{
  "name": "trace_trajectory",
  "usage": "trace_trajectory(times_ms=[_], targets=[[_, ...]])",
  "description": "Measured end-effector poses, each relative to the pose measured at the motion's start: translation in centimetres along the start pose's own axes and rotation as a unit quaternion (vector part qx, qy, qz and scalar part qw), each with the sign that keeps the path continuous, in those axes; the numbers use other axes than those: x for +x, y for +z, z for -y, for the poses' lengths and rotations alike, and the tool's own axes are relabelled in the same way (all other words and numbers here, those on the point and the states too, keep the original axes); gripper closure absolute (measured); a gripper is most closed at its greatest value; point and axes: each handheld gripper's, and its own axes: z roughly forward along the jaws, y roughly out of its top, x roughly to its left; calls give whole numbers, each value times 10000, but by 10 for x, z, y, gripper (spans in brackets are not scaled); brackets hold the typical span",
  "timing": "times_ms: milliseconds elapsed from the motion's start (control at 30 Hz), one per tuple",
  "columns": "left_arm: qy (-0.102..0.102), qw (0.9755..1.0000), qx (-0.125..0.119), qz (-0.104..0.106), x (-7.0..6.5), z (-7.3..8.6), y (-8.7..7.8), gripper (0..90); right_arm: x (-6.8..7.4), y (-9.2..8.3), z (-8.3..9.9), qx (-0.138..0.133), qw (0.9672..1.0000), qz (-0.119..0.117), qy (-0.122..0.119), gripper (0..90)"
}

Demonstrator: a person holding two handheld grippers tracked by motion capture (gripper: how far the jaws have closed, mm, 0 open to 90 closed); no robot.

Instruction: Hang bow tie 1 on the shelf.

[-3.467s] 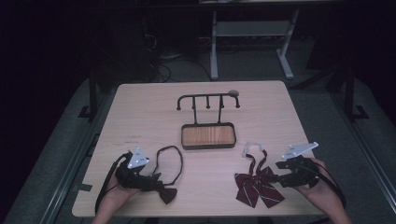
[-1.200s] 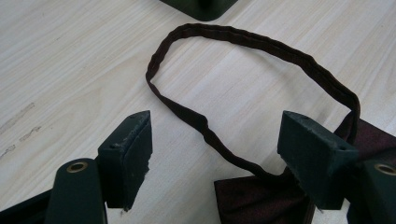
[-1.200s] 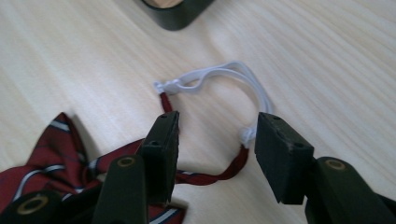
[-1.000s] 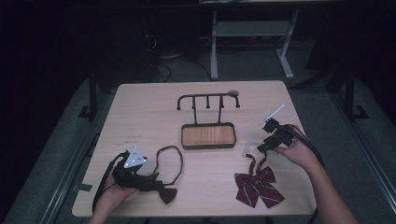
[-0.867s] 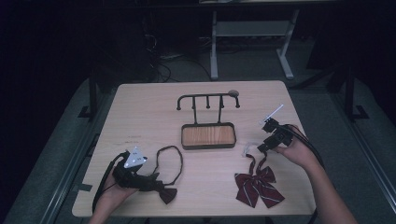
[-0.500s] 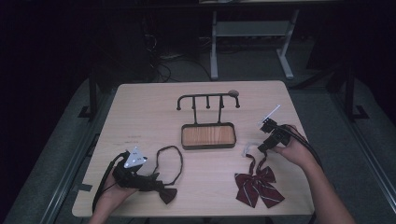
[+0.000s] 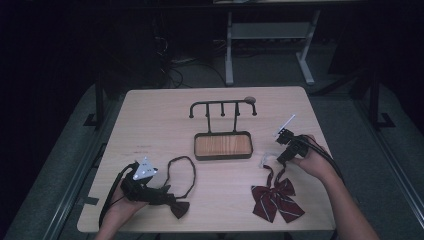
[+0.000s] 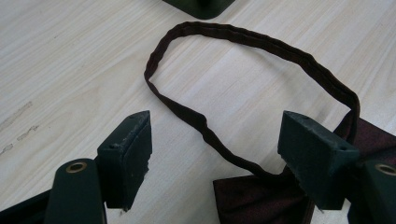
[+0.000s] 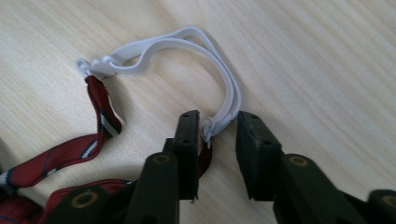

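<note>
on a pale wooden counter [image 7: 150, 120], a person works two hand-held grippers, one at each bow tie, with a dark rack and its wooden tray [image 7: 222, 145] as the centrepiece. right of the tray, the right gripper [image 9: 218, 128] has just been closing its fingers [image 9: 187, 135] around the white elastic strap [image 9: 187, 39] of the red striped bow tie [image 7: 274, 197]; the strap sits in the narrow gap between them, and the fingers do not yet pinch it. the red bow itself lies nearer the person than the tray, to its right. on the tray's left, the left gripper [image 8: 215, 140] rests low with fingers [image 8: 128, 144] spread wide, straddling the looped band of the dark bow tie [image 8: 261, 196], gripping nothing.
</note>
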Motion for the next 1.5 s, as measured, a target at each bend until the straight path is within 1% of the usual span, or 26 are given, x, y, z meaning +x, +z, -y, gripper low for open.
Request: trace_trajectory(times_ms=[67,200,233,267,367,400,467,533,600,633,700,733,767,800,833,867,900,967,1000,1067,1100,1167,1367,1400,1500], targets=[[-5,10000,-5,-3,0,0,0,265,0,1,0,11,10000,19,-9,716],[-28,10000,-25,-7,0,0,-1,265,2,2,-1,54,10000,24,-53,760],[-32,10000,-29,-9,0,0,-1,265,2,2,-1,48,10000,44,-63,782],[-21,10000,-34,-13,0,0,-1,266,2,2,-1,52,10000,-12,-58,815],[-19,10000,-29,-7,0,0,-1,265,3,2,-1,68,10000,-7,-61,826],[-16,10000,-22,-4,0,0,-1,265,2,2,0,108,9999,-105,-37,833],[-15,10000,-12,3,-1,0,-1,265,2,2,0,106,9999,-113,-37,834],[-24,10000,-28,-7,-1,0,-1,265,1,-1,1,77,9998,-207,-16,835],[-32,10000,-43,-7,0,0,-1,265,1,-3,2,61,9997,-229,6,835],[-28,10000,-34,-3,0,0,-1,265,2,-6,3,-4,9995,-304,10,837],[-3,10000,-12,-4,0,0,-1,265,2,-8,3,-4,9995,-330,7,837],[-16,10000,-9,4,0,0,0,265,3,-12,3,-22,9993,-369,-17,837],[-16,10000,-9,4,0,0,0,265,3,-12,3,-22,9993,-369,-17,837],[-8,10000,5,9,-1,0,0,265,6,-19,2,-77,9993,-372,-71,836],[-8,10000,5,9,-1,0,0,265,6,-19,2,-77,9993,-372,-71,836],[-12,10000,5,11,-1,0,0,265,8,-24,1,-114,9991,-388,-135,836],[-12,10000,5,11,-1,0,0,265,8,-24,1,-114,9991,-388,-135,836],[-13,10000,8,10,-1,0,0,265,12,-31,-1,-141,9989,-420,-170,836],[-20,10000,-3,13,-1,0,0,265,15,-37,-2,-181,9987,-423,-227,836],[-25,10000,-11,14,-1,0,0,265,16,-40,-3,-191,9986,-423,-251,836],[-26,10000,-11,15,-1,-1,0,265,19,-45,-5,-238,9983,-448,-302,836],[-18,10000,-16,18,-1,-1,0,265,20,-48,-5,-251,9980,-471,-328,836],[-25,10000,-22,25,-1,0,0,265,29,-67,-8,-383,9967,-539,-470,836],[-24,10000,-18,26,-1,-1,0,265,33,-72,-9,-397,9964,-533,-526,836],[-22,10000,-19,39,-1,-1,1,265,35,-76,-10,-392,9961,-524,-598,836]])
